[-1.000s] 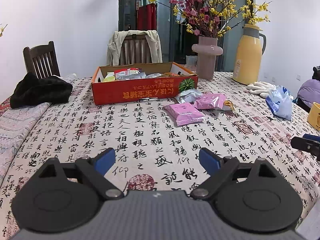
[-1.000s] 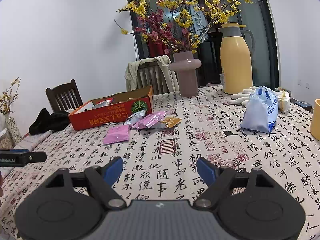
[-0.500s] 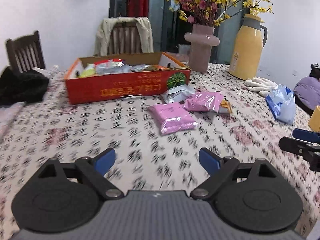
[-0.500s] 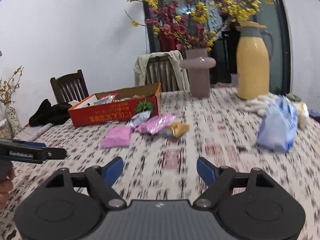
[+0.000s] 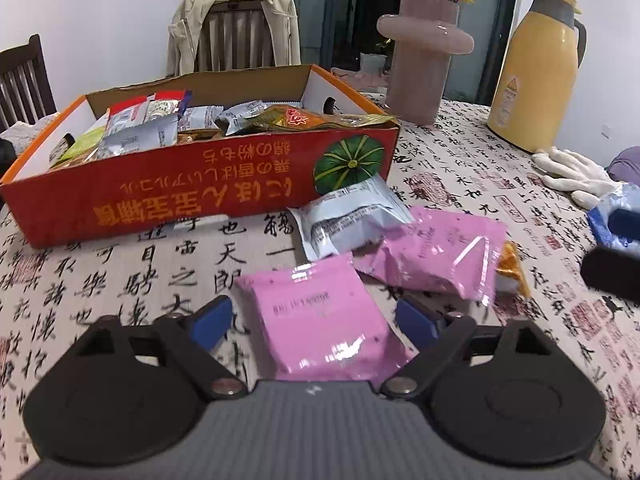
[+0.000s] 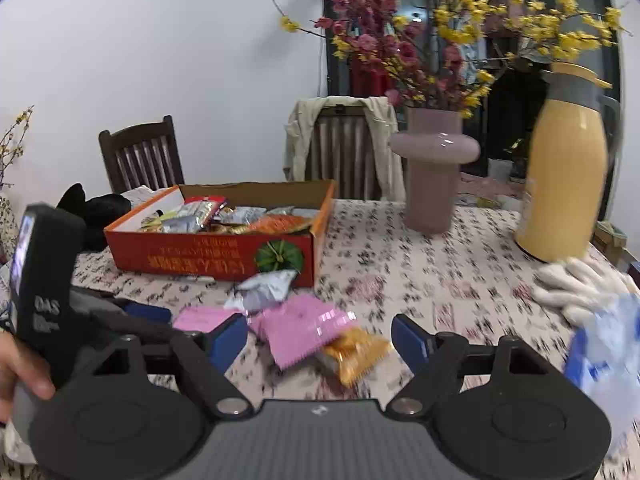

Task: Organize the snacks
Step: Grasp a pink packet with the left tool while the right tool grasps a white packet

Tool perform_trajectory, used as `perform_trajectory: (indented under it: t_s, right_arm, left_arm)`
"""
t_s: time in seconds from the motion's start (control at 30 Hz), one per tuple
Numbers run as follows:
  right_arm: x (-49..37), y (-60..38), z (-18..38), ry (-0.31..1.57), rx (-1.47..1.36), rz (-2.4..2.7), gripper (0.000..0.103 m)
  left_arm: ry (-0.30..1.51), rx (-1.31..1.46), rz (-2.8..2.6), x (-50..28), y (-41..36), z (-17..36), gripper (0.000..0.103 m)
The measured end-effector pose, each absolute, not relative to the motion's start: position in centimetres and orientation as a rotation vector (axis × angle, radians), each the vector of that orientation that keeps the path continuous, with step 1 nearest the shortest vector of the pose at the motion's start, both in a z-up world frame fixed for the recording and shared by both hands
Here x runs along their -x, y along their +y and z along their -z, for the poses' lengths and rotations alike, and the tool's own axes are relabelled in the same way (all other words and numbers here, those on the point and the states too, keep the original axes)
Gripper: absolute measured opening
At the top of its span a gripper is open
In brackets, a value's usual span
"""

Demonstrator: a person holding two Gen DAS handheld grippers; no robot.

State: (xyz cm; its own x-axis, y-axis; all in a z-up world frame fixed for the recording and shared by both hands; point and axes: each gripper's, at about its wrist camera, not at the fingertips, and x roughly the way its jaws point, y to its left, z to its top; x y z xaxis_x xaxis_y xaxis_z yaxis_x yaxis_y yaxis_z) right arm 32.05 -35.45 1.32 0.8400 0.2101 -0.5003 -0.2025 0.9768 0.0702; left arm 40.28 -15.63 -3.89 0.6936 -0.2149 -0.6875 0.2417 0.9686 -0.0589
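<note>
The left gripper (image 5: 314,320) is held wide open just above the counter (image 5: 120,280), its blue fingertips (image 5: 210,322) set on either side of a flat pink snack packet (image 5: 320,320) that lies between them; no contact with the packet can be made out. Behind this packet, a second pink packet (image 5: 440,252) is seen lying partly over an orange wrapped snack (image 5: 512,270), and a silver-grey packet (image 5: 348,216) is propped against the front wall of a red cardboard box (image 5: 192,196) printed with a green pumpkin. The box is filled with assorted wrapped snacks (image 5: 160,124). The right gripper (image 6: 320,338) is likewise spread wide with nothing between its fingers, and is hovered near the same loose pile, with the second pink packet (image 6: 304,328) and the orange snack (image 6: 356,354) framed between its tips; this view is blurred. The left gripper's body is seen at the left edge of the right wrist view, held in a hand (image 6: 16,368). A pink vase (image 5: 424,60) with flowering branches, a yellow thermos jug (image 5: 536,72) and white gloves (image 5: 572,172) are set farther back on the calligraphy-print cloth.
</note>
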Motion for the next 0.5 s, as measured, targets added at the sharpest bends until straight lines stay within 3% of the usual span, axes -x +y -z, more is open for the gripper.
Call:
perform_trajectory:
  t_s: [0.07,0.5]
  right_arm:
    - [-33.5,-35.1,-1.3,0.528,-0.022,-0.235,0.078]
    - [-43.8,-29.1,2.8,0.607,-0.054,-0.285,0.071]
  left_arm:
    - [0.758,-0.047,0.282,-40.5,-15.3,4.1,0.064]
    - [0.636,-0.027,0.244,-37.9,-6.3,0.4,0.063]
